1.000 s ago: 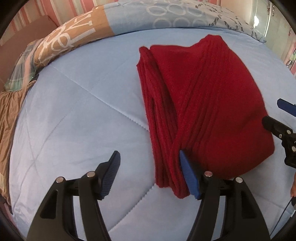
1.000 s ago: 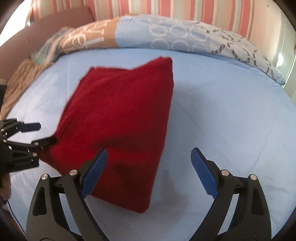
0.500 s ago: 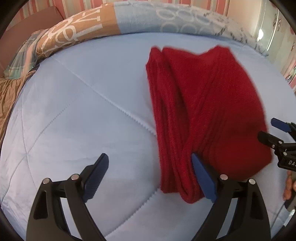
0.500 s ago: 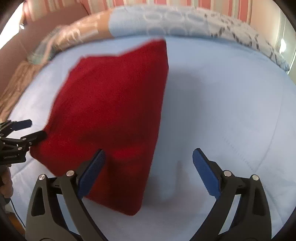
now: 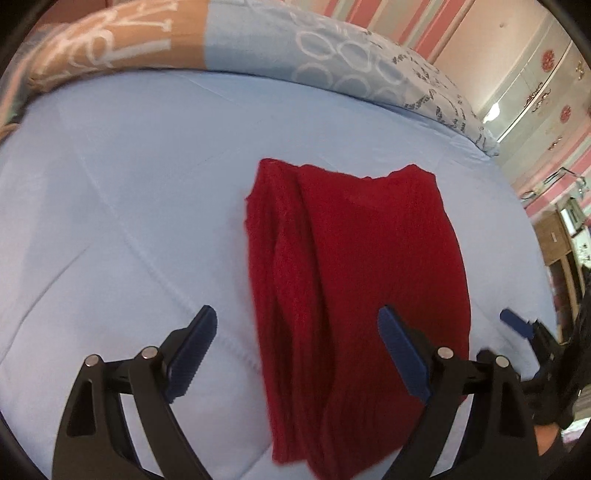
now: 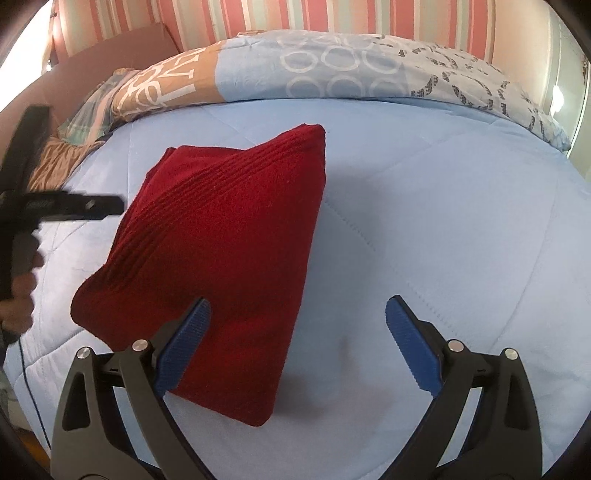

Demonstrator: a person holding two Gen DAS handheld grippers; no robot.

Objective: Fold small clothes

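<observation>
A red knitted garment lies folded into a thick rectangle on the light blue quilt; it also shows in the right wrist view. My left gripper is open and empty, raised above the garment's near end, its right finger over the cloth. My right gripper is open and empty, its left finger over the garment's near edge. The right gripper shows at the right edge of the left wrist view, and the left gripper at the left of the right wrist view.
A patterned blue and tan duvet is bunched along the far side of the bed. A brown blanket lies at the far left. A striped pink wall stands behind. Wooden furniture stands at the right.
Both grippers have pulled back and up from the garment, which now looks smaller and lies flat. The left gripper's right finger has left the garment's folded edge.
</observation>
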